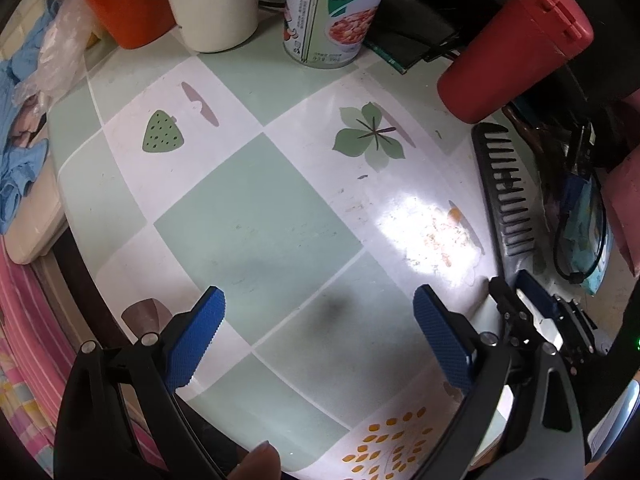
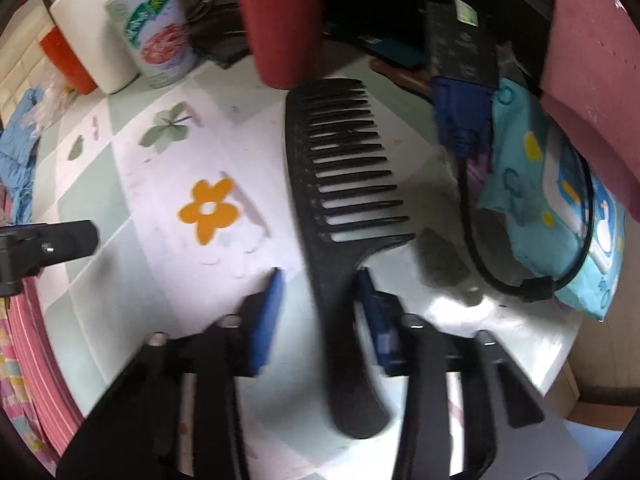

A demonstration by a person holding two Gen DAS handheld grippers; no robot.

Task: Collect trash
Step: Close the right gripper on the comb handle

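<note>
A black wide-tooth comb [image 2: 340, 208] lies on the tiled table; it also shows at the right edge in the left wrist view [image 1: 504, 184]. My right gripper [image 2: 320, 304] is open, its blue pads either side of the comb's handle with gaps showing. My left gripper [image 1: 320, 336] is open and empty over bare table. A green drink can [image 1: 332, 12] stands at the back, also seen in the right wrist view [image 2: 160, 36]. Crumpled clear plastic [image 1: 52, 56] lies at the far left.
A red bottle [image 1: 516, 44], a white cup [image 1: 212, 0] and an orange cup [image 1: 120, 0] stand at the back. A blue tissue pack [image 2: 560, 216], a black cable [image 2: 480, 256] and a blue plug [image 2: 460, 112] lie at right. Blue cloth [image 1: 16, 160] hangs at left.
</note>
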